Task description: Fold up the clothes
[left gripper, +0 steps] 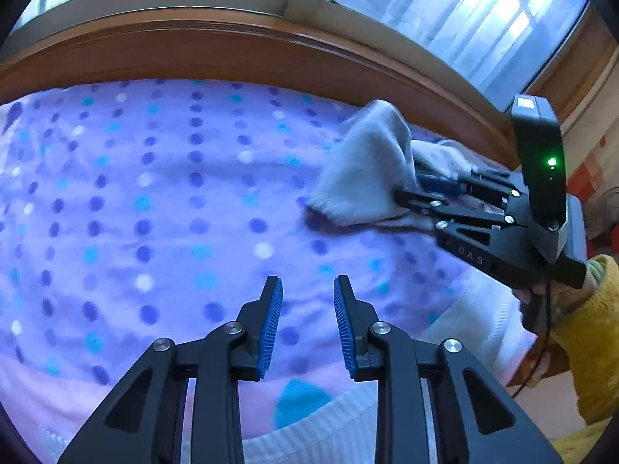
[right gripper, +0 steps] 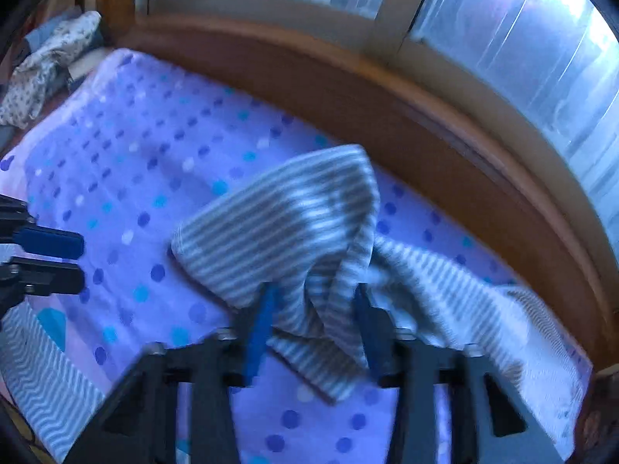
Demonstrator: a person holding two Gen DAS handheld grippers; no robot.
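I am holding a bunched fold of the grey-and-white striped knit garment [right gripper: 278, 224] in my right gripper [right gripper: 313, 328], its blue pads clenched on the cloth, while the rest is trailing loose across the purple bedspread with blue and white polka dots [left gripper: 162, 193] beside the brown wooden bed rail [left gripper: 240, 54]. My left gripper [left gripper: 308, 324] is hovering over the bedspread with its 2 ribbed blue pads apart and nothing between them. Because I am gripping a crumpled wad rather than 1 clean edge, the fabric could slip out or drag into a twisted heap instead of lying flat for folding.
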